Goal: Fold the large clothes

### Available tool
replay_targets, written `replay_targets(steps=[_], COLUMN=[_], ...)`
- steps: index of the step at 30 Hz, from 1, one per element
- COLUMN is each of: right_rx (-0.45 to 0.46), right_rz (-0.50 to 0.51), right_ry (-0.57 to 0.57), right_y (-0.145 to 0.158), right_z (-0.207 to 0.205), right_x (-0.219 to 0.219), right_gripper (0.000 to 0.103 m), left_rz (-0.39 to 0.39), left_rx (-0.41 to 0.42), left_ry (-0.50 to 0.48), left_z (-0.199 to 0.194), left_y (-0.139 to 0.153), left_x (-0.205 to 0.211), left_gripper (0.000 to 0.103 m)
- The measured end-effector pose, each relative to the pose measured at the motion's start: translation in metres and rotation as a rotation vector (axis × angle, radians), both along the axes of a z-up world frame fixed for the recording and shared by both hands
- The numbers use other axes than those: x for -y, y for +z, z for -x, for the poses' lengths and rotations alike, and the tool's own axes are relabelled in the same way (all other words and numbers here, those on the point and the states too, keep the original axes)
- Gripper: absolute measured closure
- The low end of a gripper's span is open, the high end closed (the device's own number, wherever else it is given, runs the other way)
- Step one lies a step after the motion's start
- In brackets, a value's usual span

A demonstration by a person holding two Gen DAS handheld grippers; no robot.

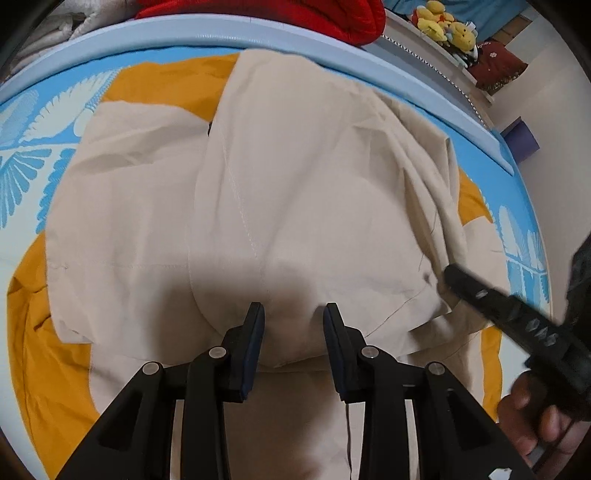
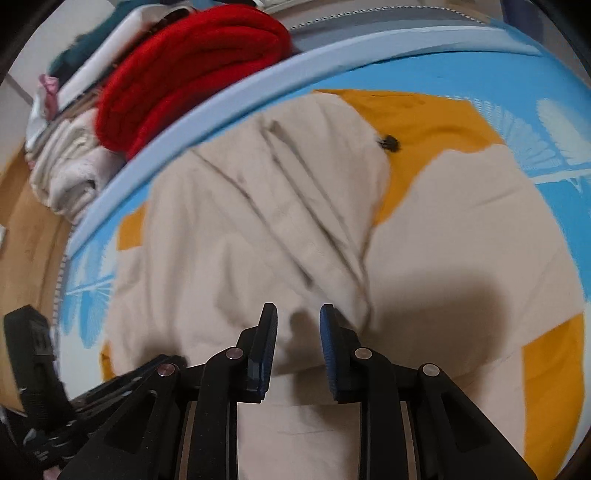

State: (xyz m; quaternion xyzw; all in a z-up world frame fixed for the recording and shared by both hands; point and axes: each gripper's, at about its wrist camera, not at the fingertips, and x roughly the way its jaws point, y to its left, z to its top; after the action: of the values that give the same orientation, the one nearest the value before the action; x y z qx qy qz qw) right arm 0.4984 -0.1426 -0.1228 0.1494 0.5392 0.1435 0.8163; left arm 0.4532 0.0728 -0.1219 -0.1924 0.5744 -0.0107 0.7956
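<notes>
A large beige garment (image 1: 280, 206) lies partly folded over an orange cloth (image 1: 48, 332) on a blue patterned bed. It also shows in the right wrist view (image 2: 236, 236), with creased folds. My left gripper (image 1: 293, 314) is open, its jaws hanging just above the beige fabric's near fold. My right gripper (image 2: 298, 315) is open too, over a raised beige fold. The right gripper's finger (image 1: 491, 295) also shows at the right of the left wrist view, next to the garment's right edge.
A red knitted garment (image 2: 192, 70) and pale folded laundry (image 2: 70, 170) are stacked beyond the bed's light blue edge (image 2: 258, 85). Yellow plush toys (image 1: 447, 26) sit on a shelf at the back right. A purple roll (image 1: 521, 140) lies on the floor.
</notes>
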Motion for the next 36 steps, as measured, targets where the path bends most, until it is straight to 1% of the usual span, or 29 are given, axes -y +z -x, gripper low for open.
replay_targets(steps=[1, 2, 3, 4, 5, 6, 7, 8, 11, 14, 16, 19, 21, 24, 27, 29, 31, 33, 34, 35, 36], right_rx=[-0.015, -0.051, -0.098, -0.128, -0.136, -0.129, -0.111, -0.069, 0.07, 0.205, 0.294, 0.385, 0.409, 0.427, 0.46, 0.48, 0.502, 0.534, 0.546, 0.561, 0.579], right_rz=[-0.004, 0.021, 0.067, 0.067, 0.039, 0.035, 0.05, 0.068, 0.101, 0.129, 0.151, 0.177, 0.188, 0.173, 0.167, 0.165, 0.159, 0.164, 0.17, 0.179, 0.186], right_ry=[0.005, 0.004, -0.008, -0.026, -0.048, -0.063, -0.067, -0.068, -0.074, -0.09, -0.102, -0.113, -0.114, -0.109, -0.103, -0.103, -0.091, -0.066, -0.05, -0.031, -0.017], right_y=[-0.002, -0.011, -0.023, -0.032, -0.034, -0.029, -0.023, -0.011, 0.029, 0.068, 0.092, 0.119, 0.13, 0.145, 0.159, 0.163, 0.169, 0.174, 0.175, 0.177, 0.18], right_z=[-0.002, -0.003, -0.003, -0.002, -0.001, 0.0, 0.001, 0.004, 0.014, 0.025, 0.034, 0.046, 0.051, 0.063, 0.079, 0.092, 0.107, 0.121, 0.127, 0.133, 0.138], right_x=[0.0, 0.0, 0.001, 0.004, 0.01, 0.013, 0.012, 0.011, 0.01, 0.01, 0.011, 0.003, -0.002, 0.003, 0.006, 0.008, 0.01, 0.01, 0.01, 0.01, 0.01], right_gripper=[0.075, 0.075, 0.075, 0.075, 0.075, 0.075, 0.075, 0.075, 0.075, 0.075, 0.075, 0.075, 0.075, 0.075, 0.075, 0.075, 0.075, 0.075, 0.075, 0.075, 0.075], left_rz=[-0.002, -0.005, -0.009, -0.019, -0.031, -0.042, -0.058, -0.075, -0.112, -0.143, -0.152, -0.154, -0.152, -0.155, -0.155, -0.16, -0.178, -0.219, -0.237, -0.237, -0.213], left_rx=[0.009, 0.025, 0.036, 0.05, 0.066, 0.079, 0.098, 0.116, 0.165, 0.204, 0.233, 0.26, 0.278, 0.295, 0.332, 0.359, 0.385, 0.397, 0.376, 0.348, 0.347], left_ry=[0.003, 0.008, 0.01, 0.012, 0.011, 0.012, 0.016, 0.023, 0.031, 0.035, 0.049, 0.065, 0.069, 0.053, 0.05, 0.061, 0.069, 0.083, 0.089, 0.094, 0.1], left_z=[0.012, 0.011, 0.015, 0.017, 0.018, 0.018, 0.018, 0.02, 0.025, 0.027, 0.033, 0.039, 0.047, 0.06, 0.083, 0.1, 0.117, 0.138, 0.141, 0.143, 0.146], left_y=[0.004, 0.009, 0.013, 0.018, 0.023, 0.028, 0.034, 0.04, 0.054, 0.066, 0.077, 0.091, 0.103, 0.118, 0.133, 0.138, 0.135, 0.126, 0.121, 0.118, 0.118], left_x=[-0.008, -0.007, -0.008, -0.007, -0.005, -0.005, -0.004, -0.005, -0.004, -0.003, -0.01, -0.016, -0.019, -0.022, -0.027, -0.033, -0.038, -0.044, -0.046, -0.048, -0.052], left_gripper=[0.074, 0.074, 0.074, 0.074, 0.074, 0.074, 0.074, 0.074, 0.07, 0.069, 0.069, 0.069, 0.069, 0.069, 0.069, 0.069, 0.07, 0.076, 0.079, 0.086, 0.087])
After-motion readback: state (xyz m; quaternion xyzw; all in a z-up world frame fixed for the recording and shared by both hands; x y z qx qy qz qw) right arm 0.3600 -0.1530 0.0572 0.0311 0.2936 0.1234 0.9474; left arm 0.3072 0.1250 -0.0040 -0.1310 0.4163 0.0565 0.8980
